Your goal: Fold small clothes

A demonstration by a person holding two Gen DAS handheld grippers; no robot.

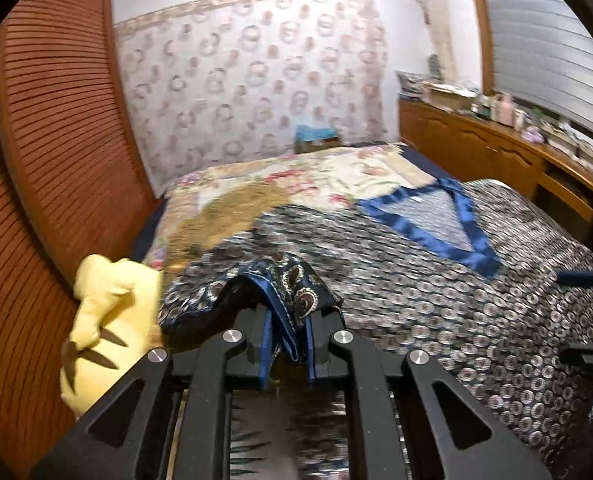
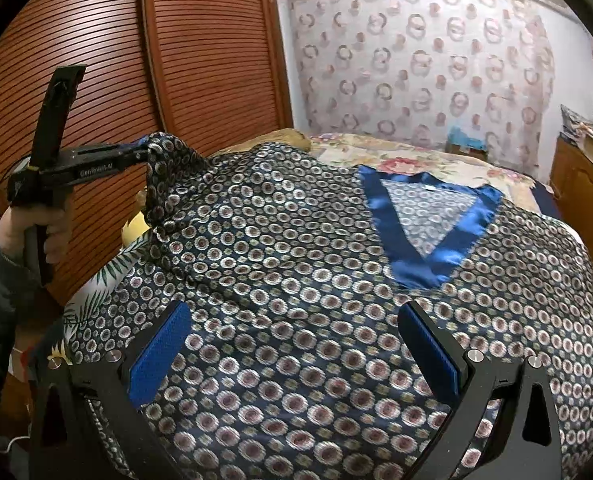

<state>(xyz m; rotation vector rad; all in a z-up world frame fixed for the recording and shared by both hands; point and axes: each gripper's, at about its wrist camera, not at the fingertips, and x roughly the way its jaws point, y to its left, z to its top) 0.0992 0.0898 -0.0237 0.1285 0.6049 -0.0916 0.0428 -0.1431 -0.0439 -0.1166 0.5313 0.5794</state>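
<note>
A dark blue satin top (image 2: 296,264) with a ring pattern and a bright blue V collar (image 2: 428,216) lies spread on the bed. My left gripper (image 1: 288,320) is shut on a bunched edge of the top, whose paisley underside drapes over the fingers. In the right wrist view the left gripper (image 2: 140,152) holds that edge lifted off the bed at the far left, in a person's hand (image 2: 28,232). My right gripper (image 2: 294,312) hovers open low over the near part of the top, its blue pads (image 2: 160,356) wide apart with only flat cloth below.
A yellow plush toy (image 1: 104,320) sits at the bed's left edge beside louvred wooden wardrobe doors (image 1: 56,160). A floral bedspread (image 1: 296,184) covers the far end of the bed. A cluttered wooden sideboard (image 1: 496,148) runs along the right wall.
</note>
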